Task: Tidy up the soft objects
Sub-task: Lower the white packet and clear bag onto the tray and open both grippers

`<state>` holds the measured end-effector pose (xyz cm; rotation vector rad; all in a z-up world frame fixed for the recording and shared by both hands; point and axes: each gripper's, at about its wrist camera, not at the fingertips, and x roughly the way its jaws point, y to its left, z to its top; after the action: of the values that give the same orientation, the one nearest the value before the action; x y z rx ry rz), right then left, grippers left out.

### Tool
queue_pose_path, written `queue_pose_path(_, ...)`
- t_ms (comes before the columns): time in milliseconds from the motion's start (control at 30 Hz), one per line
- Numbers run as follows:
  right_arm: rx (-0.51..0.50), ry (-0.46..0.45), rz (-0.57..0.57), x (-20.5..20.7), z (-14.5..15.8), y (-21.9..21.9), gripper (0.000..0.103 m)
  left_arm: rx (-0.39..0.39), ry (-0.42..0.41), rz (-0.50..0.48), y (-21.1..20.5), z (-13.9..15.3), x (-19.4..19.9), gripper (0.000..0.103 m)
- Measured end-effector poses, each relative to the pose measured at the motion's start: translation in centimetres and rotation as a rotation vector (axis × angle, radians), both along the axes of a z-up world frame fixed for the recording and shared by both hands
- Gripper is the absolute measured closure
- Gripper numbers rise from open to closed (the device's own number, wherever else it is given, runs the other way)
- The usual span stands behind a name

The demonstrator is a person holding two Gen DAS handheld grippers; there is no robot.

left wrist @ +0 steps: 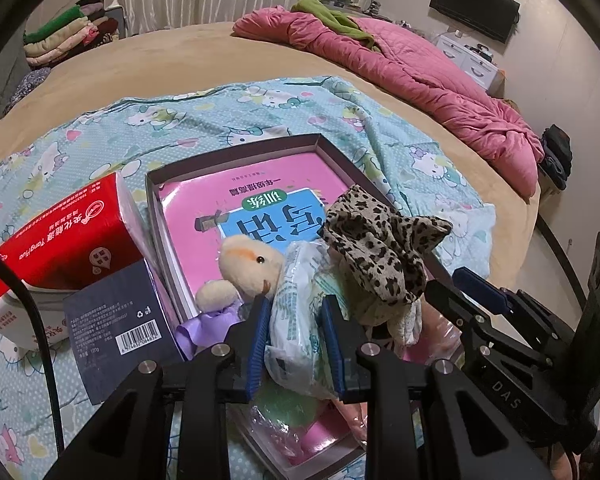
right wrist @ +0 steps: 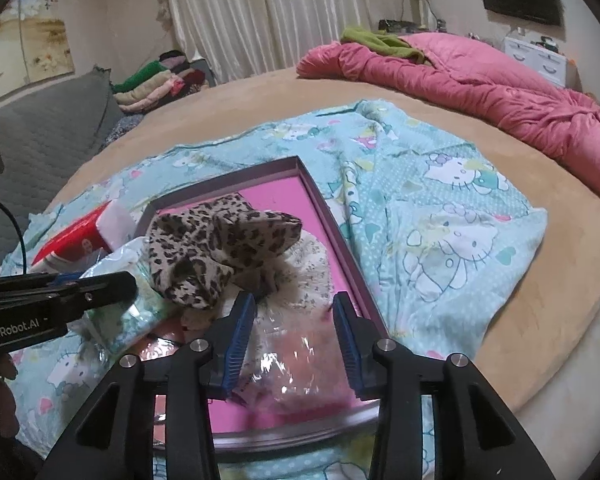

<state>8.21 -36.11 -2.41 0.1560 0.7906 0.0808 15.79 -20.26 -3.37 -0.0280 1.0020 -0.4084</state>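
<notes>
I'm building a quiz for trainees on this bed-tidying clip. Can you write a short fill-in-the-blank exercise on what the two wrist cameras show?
1. The left gripper is shut on a ____ packet printed in green.
2. The cloth draped over the items in the box has a ____ print.
3. The right gripper hangs over the box with its jaws ____.
4. The plush toy lies beside a ____ bow.

Missing words: plastic; leopard; open; purple

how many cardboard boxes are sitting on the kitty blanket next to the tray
2. A red box lies left of the tray, and a dark navy box sits just in front of it. Others may be hidden.
</notes>
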Motion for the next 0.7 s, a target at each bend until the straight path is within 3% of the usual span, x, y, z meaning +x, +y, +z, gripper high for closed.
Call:
queue_pose_path(167, -0.012, -0.013, 0.004, -0.1, 0.2, 0.3, 0.057, 0.006, 0.001, -0.005, 0.1, 0.2, -0.3, 0.076)
queue_pose_path(700, 0.009, -0.042, -0.069, -1.1, 1.7, -0.4, 0.032, -0.006, 0.025, 0.000, 1.2, -0.1, -1.0, 0.069)
